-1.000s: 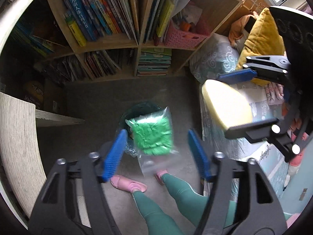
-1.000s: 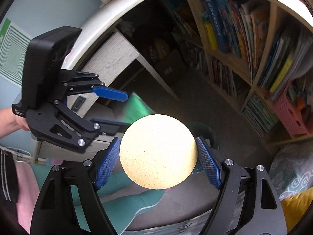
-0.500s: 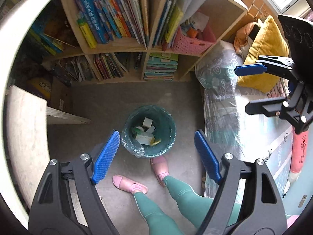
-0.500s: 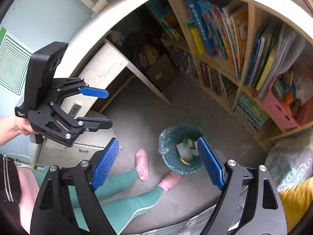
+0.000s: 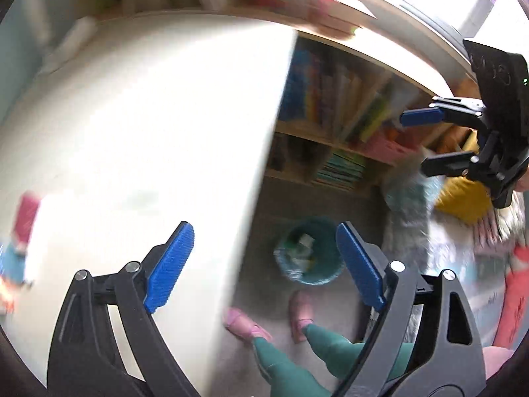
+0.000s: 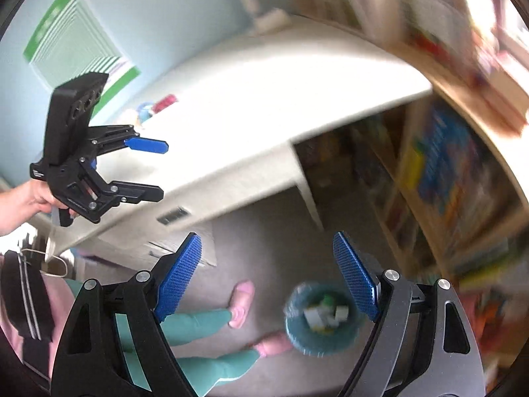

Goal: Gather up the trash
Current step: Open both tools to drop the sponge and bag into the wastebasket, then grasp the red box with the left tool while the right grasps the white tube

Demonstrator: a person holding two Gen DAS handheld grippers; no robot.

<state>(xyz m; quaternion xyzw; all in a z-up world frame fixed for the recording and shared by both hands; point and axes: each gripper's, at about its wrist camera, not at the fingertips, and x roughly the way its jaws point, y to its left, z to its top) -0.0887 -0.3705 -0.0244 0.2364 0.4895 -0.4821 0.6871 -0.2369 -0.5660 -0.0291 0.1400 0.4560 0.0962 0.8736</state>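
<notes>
With both grippers, left (image 5: 264, 264) and right (image 6: 267, 273), spread and empty above the bin (image 6: 322, 322), more trash must be sought on the desk (image 5: 132, 132).

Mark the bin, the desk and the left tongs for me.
bin (image 6: 322, 322): right wrist view, on the trash inside.
desk (image 5: 148, 125): left wrist view, bare white top.
left tongs (image 5: 264, 264): left wrist view, midway between the open blue tips.

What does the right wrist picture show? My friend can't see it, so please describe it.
The right gripper is open and empty, high above a teal trash bin with scraps inside, beside the person's pink slippers. The left gripper, also open, hovers near a white desk. The picture is blurry.
</notes>
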